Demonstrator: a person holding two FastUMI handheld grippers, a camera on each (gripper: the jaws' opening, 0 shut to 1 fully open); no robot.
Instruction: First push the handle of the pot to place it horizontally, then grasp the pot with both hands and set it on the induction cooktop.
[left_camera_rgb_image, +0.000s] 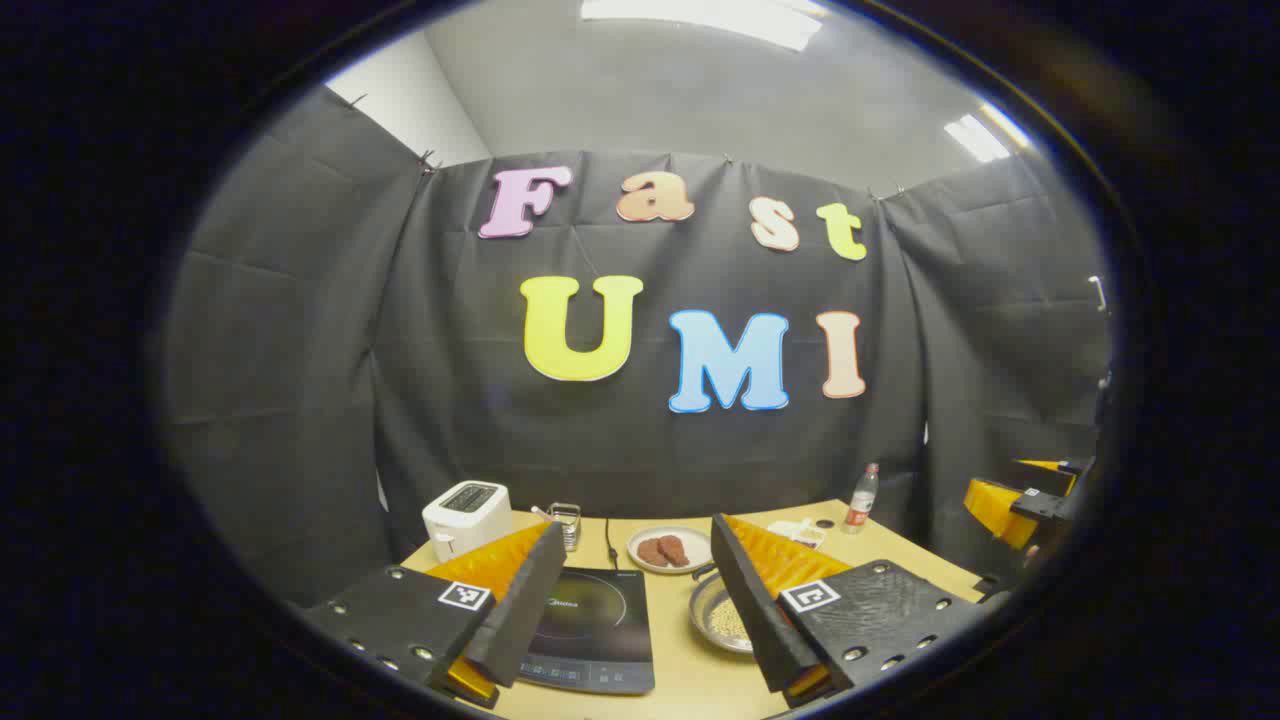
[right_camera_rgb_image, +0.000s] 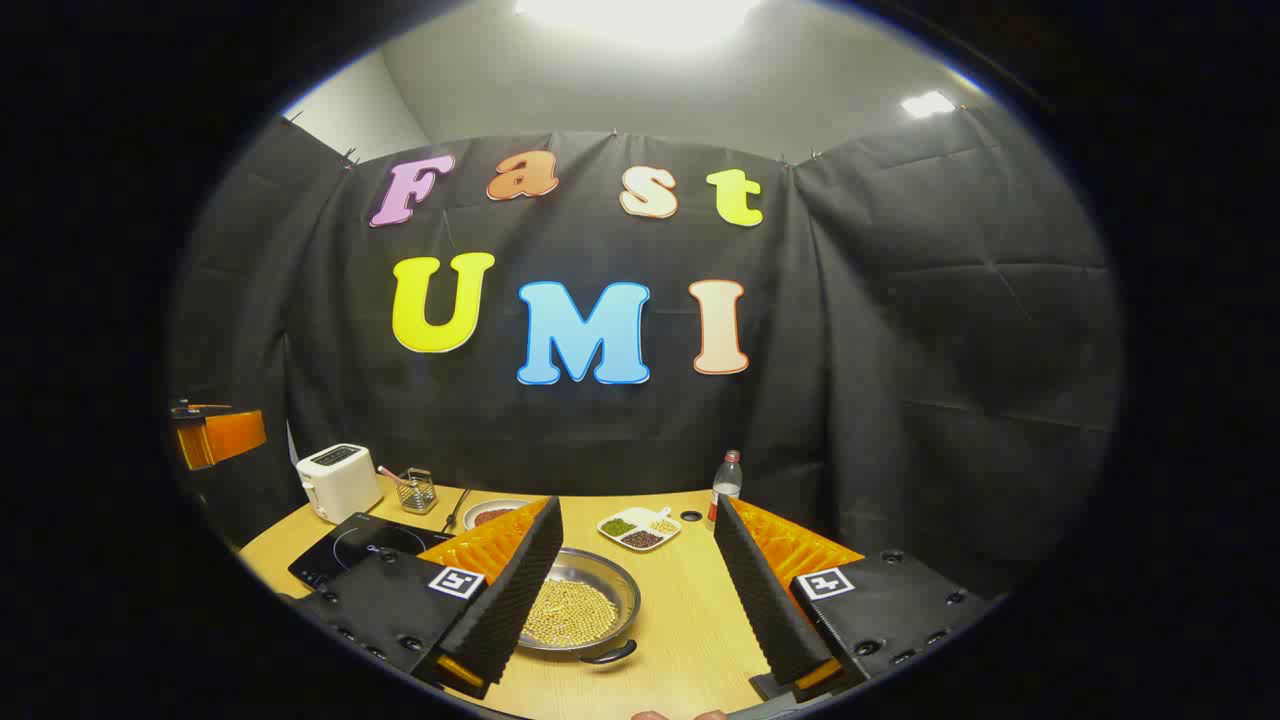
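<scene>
- Left gripper (left_camera_rgb_image: 640, 625) raised above the pale wooden counter (left_camera_rgb_image: 690, 690), fingers spread wide apart on nothing, framing the black glass induction cooktop (left_camera_rgb_image: 590, 630) at lower centre of the left gripper view.
- Right gripper (right_camera_rgb_image: 630, 610) likewise parted and empty, low in the right gripper view, with the round shallow metal pot of yellow grains (right_camera_rgb_image: 575, 608) between its fingers, partly behind the left one.
- Pot sits on the counter just right of the cooktop, not yet on it.
- Step in hand, judged: pushing the handle round. Best done with one finger's side laid against the dark loop handle (right_camera_rgb_image: 608, 655), sweeping slowly so the grains stay put and the pot turns rather than slides.
- Afterwards, one gripper on each side of the rim, lifted level.
- Right gripper view gives the near loop handle at the pot's lower edge, the white divided dish of beans (right_camera_rgb_image: 640, 528), and the other gripper at far left.
- Left gripper view gives the cooktop's control strip, the plate of brown patties (left_camera_rgb_image: 668, 549) whole, and just the left part of the pot (left_camera_rgb_image: 720, 615), behind a finger.
- Both give the white toaster (left_camera_rgb_image: 465, 515) and the clear bottle (left_camera_rgb_image: 862, 497) near the back.
</scene>
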